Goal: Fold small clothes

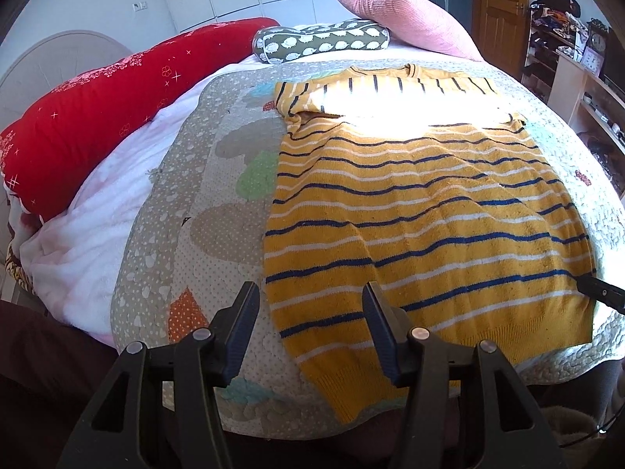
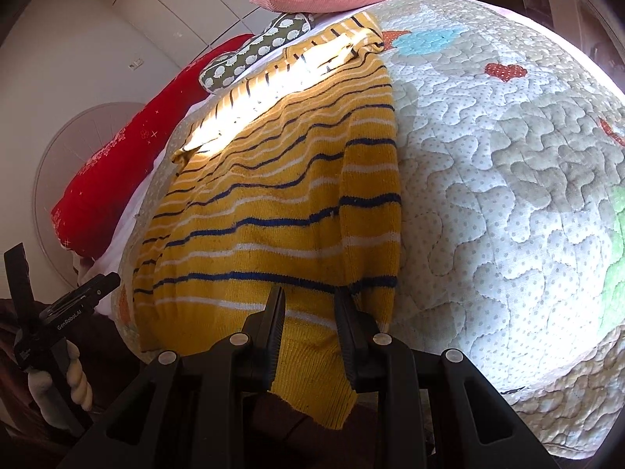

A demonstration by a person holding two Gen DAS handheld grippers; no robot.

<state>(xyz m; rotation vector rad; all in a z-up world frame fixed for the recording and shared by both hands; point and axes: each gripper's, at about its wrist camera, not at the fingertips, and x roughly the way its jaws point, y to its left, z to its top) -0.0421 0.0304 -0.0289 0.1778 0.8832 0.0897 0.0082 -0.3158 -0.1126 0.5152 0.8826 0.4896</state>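
A yellow sweater [image 1: 422, 215] with blue and white stripes lies flat on the quilted bed, sleeves folded in across its top, hem toward me. It also shows in the right wrist view [image 2: 273, 211]. My left gripper [image 1: 310, 297] is open, its jaws straddling the sweater's near left hem corner just above the cloth. My right gripper [image 2: 310, 301] is open with the sweater's right hem corner lying between its jaws; its tip shows in the left wrist view [image 1: 601, 293] at the sweater's right edge.
The dotted patchwork quilt [image 2: 508, 179] covers the bed. A red bolster [image 1: 109, 109] lies at the left, a hedgehog-print pillow [image 1: 324, 43] and pink cushion [image 1: 406, 19] at the head. Shelves [image 1: 578, 78] stand at the right.
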